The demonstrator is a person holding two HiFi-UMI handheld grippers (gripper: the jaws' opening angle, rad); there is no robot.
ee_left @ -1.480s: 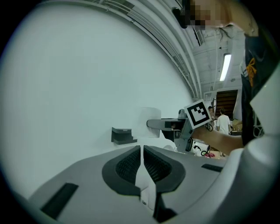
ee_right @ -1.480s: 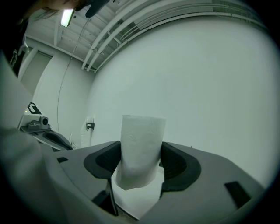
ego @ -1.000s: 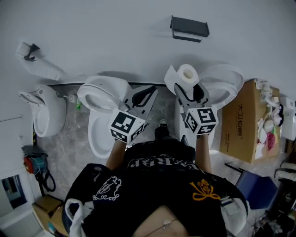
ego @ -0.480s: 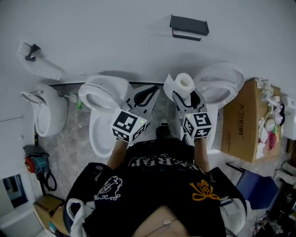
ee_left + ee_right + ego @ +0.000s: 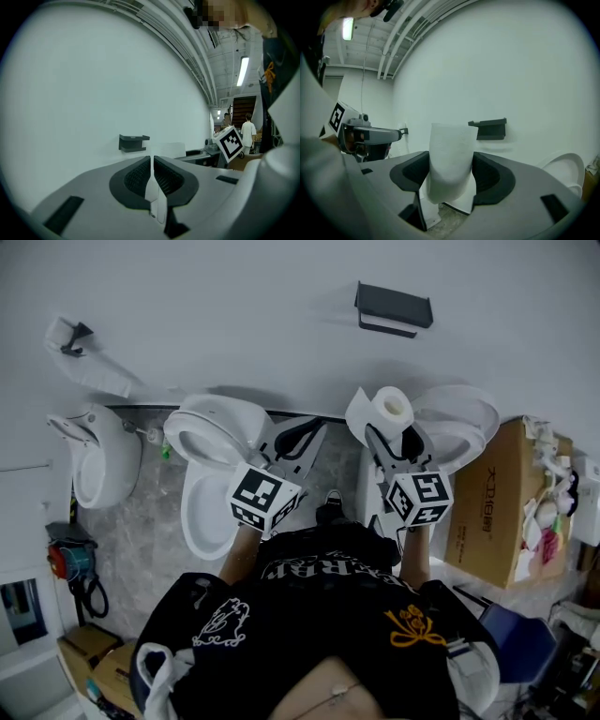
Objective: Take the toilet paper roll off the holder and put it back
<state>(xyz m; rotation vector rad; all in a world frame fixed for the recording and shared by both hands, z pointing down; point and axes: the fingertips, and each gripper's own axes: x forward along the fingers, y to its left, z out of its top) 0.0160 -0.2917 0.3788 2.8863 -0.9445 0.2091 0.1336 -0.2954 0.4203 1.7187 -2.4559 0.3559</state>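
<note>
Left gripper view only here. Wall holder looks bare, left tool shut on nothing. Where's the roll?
Observer: In the right tool, whose jaws press both sides of the toilet paper roll.
Operator: Upright or lying?
Observer: Upright. The head view looks down into its hollow core, and a loose sheet hangs off its left side.
Operator: At the holder yet?
Observer: No. The holder sits higher up the wall, with bare wall between it and the roll.
</note>
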